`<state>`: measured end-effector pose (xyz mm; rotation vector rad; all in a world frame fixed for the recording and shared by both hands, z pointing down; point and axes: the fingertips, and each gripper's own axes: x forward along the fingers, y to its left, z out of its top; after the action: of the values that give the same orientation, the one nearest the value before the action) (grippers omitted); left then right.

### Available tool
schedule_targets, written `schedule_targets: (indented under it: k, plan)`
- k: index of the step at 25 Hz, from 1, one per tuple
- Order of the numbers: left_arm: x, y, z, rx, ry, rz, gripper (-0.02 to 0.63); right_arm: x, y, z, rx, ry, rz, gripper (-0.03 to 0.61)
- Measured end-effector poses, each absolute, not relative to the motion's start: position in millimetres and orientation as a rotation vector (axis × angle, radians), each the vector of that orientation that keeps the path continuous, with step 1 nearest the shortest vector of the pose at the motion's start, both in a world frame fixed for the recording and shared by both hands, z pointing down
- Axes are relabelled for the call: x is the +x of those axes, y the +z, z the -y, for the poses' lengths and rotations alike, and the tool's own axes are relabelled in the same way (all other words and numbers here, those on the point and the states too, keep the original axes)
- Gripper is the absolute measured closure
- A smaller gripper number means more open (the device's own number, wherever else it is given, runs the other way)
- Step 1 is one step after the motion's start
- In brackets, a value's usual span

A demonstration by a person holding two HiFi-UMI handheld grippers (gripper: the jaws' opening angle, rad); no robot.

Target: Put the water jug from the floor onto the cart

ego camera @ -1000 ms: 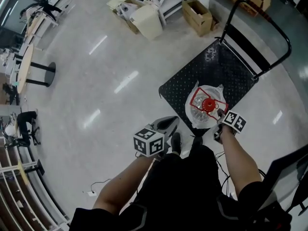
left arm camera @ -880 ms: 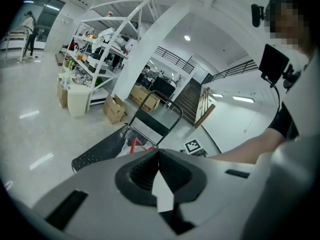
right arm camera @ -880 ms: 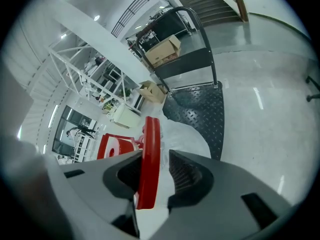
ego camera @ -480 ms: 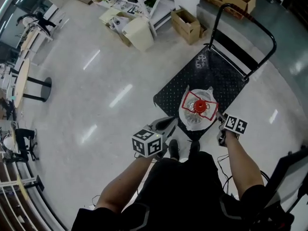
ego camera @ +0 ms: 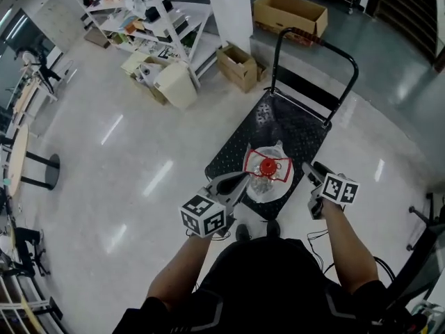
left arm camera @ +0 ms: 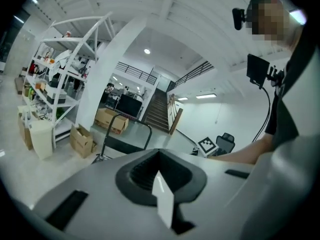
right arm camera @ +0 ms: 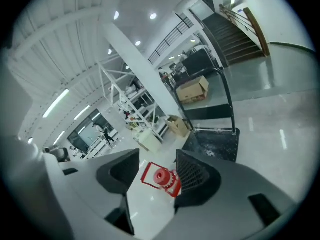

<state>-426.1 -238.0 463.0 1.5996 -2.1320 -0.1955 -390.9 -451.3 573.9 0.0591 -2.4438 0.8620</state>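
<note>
The clear water jug [ego camera: 266, 175], with a red cap and a red handle frame, stands upright on the near end of the black cart [ego camera: 288, 120]. My right gripper [ego camera: 311, 175] hangs just right of the jug and above it, apart from it, jaws open. In the right gripper view the red cap [right arm camera: 161, 178] shows far below between the open jaws of my right gripper [right arm camera: 157, 159]. My left gripper [ego camera: 235, 182] points at the jug from the left, shut and empty. In its own view the left gripper [left arm camera: 160, 156] has its jaws together.
The cart's push handle [ego camera: 316, 47] rises at its far end. Cardboard boxes [ego camera: 238, 65] and a white bin [ego camera: 174, 85] sit by a shelving rack [ego camera: 156, 9] and a white pillar [ego camera: 229, 5]. Another box [ego camera: 288, 12] lies behind the cart. The person's shoes [ego camera: 242, 232] are at the cart's near edge.
My right gripper opened off the jug's red handle and rose away to the right. The left gripper rose too. The jug stays on the cart.
</note>
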Motion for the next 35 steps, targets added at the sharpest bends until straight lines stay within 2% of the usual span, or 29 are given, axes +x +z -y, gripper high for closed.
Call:
schedule_targets:
  k: [3, 5, 6, 8, 19, 27, 35]
  plan:
    - [-429.7, 435.9, 241.9, 1.652, -0.224, 2.169, 0.612, -392.9, 516.0, 443.0, -0.019, 0.803, 2.574, 0.35]
    - [-432.4, 421.4, 243.0, 1.677, -0.25, 2.183, 0.612, -392.4, 482.5, 438.9, -0.037, 0.735, 2.645, 0.377]
    - [-432.9, 415.5, 244.1, 1.693, -0.261, 2.183, 0.612, -391.0, 468.3, 438.1, -0.033, 0.701, 2.676, 0.419]
    - [-430.8, 406.4, 247.7, 1.727, -0.273, 2.173, 0.612, -384.9, 444.2, 435.6, -0.03, 0.654, 2.729, 0.571]
    - [-409.9, 392.8, 241.6, 1.844, -0.285, 2.085, 0.612, -341.2, 401.3, 406.4, 0.084, 0.523, 2.777, 0.577]
    - [-379.5, 398.7, 251.7, 2.031, -0.209, 1.953, 0.612, -279.5, 386.3, 394.6, 0.253, 0.348, 2.786, 0.577]
    - [-279.8, 379.3, 256.1, 2.205, -0.093, 1.813, 0.612, -178.9, 366.8, 392.9, 0.453, 0.354, 2.859, 0.577]
